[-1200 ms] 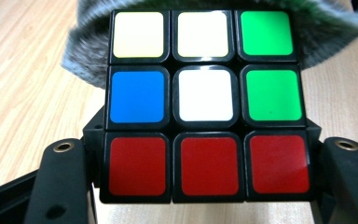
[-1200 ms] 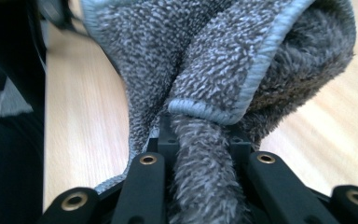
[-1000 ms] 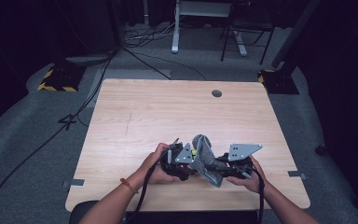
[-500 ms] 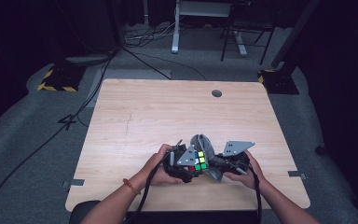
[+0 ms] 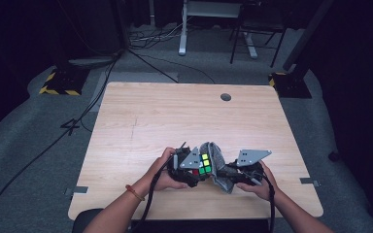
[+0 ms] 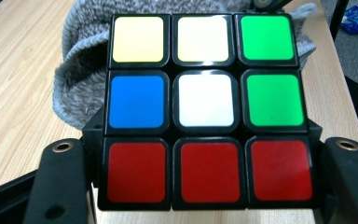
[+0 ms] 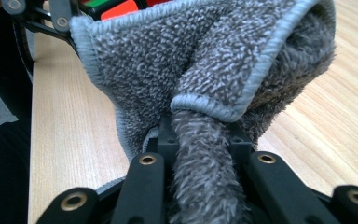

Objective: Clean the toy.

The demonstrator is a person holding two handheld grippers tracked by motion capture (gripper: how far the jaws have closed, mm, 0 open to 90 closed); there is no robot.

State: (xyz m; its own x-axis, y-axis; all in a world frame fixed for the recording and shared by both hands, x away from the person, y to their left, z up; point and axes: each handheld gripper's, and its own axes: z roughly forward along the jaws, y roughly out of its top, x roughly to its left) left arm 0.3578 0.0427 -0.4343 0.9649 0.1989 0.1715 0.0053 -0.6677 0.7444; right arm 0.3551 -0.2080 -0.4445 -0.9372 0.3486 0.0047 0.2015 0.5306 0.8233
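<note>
Left tongs (image 5: 194, 171) are gripping the puzzle cube (image 6: 205, 109), while right tongs (image 5: 233, 175), just beside it, are pinching the grey cloth (image 7: 205, 84) that is draping against the cube's far side

Scrambled cube (image 6: 206, 100), bunched grey cloth (image 7: 205, 70) touching

Light wooden table (image 5: 150, 121), grey cloth (image 5: 218, 170) touching it

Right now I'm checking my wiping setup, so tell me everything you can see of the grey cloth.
The grey cloth is a fluffy towelling rag with a stitched hem, bunched and folded. The right gripper has its jaws shut on a gathered part of it. It hangs just over the wooden table at the near edge, draped against the puzzle cube clamped in the left gripper.
</note>
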